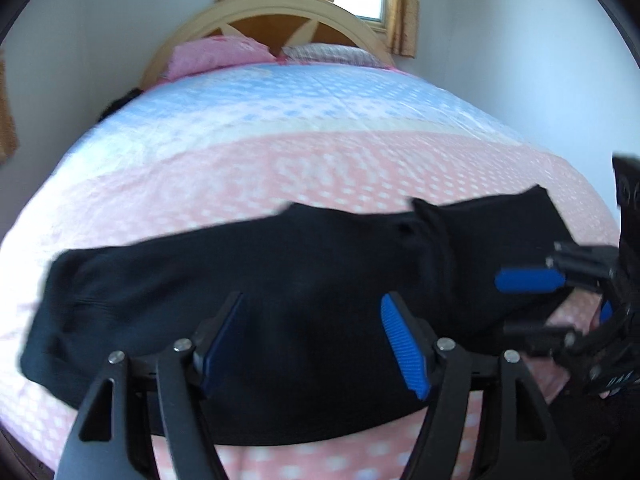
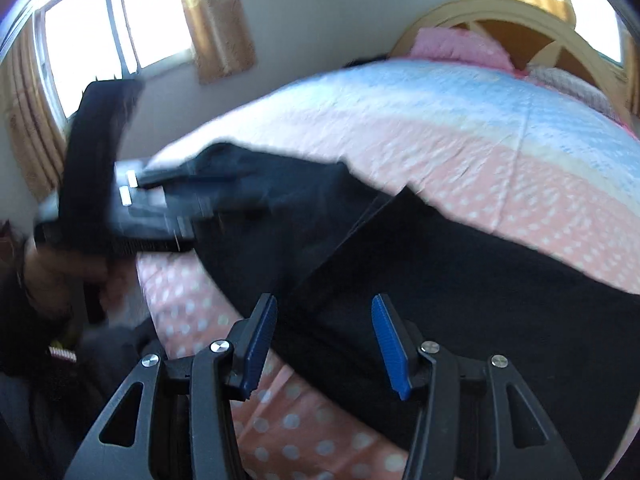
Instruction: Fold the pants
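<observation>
Now your left gripper hangs over the pants, its blue pads spread wide with nothing clamped between them; the dark cloth lies flat beneath and ahead of it, stretched crosswise on the bedspread; your right gripper hovers over the pants too, jaws parted and gripping nothing, cloth under its right finger and dotted bedspread under its left; from the left camera it shows off to the right, just above the cloth's near edge; pillows sit far ahead by the headboard.
</observation>
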Demonstrator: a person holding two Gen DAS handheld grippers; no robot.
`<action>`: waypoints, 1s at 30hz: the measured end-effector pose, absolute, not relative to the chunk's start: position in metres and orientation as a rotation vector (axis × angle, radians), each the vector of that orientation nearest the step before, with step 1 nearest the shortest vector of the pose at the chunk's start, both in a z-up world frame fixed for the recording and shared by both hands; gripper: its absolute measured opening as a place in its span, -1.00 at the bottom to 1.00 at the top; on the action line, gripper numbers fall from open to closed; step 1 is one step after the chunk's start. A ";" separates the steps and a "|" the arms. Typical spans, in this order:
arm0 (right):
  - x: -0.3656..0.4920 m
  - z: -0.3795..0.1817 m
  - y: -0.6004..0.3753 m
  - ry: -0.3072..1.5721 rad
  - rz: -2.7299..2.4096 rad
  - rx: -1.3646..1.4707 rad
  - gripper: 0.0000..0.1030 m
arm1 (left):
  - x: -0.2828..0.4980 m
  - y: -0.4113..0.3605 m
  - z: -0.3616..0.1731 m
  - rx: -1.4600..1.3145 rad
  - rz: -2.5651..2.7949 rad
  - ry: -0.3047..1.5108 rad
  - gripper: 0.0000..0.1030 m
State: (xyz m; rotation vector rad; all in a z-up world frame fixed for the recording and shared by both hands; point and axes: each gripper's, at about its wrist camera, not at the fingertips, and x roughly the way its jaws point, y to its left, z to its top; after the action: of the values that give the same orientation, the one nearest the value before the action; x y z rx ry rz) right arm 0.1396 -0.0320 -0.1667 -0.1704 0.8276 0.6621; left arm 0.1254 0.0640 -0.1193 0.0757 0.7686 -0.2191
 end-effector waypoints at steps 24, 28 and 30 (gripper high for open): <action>0.100 -0.139 -0.074 0.650 0.603 -0.123 0.00 | 0.127 0.256 -0.159 -0.296 0.079 0.817 0.16; 0.100 -0.139 -0.076 0.649 0.598 -0.111 0.00 | 0.124 0.259 -0.158 -0.290 0.082 0.819 0.13; 0.101 -0.139 -0.076 0.653 0.597 -0.104 0.00 | 0.126 0.259 -0.160 -0.282 0.084 0.814 0.17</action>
State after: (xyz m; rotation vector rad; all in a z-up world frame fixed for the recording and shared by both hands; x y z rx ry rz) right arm 0.1005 -0.0760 -0.1390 -0.1042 0.6526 0.5974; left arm 0.1261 0.2588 -0.1601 -0.2817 0.8144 0.0837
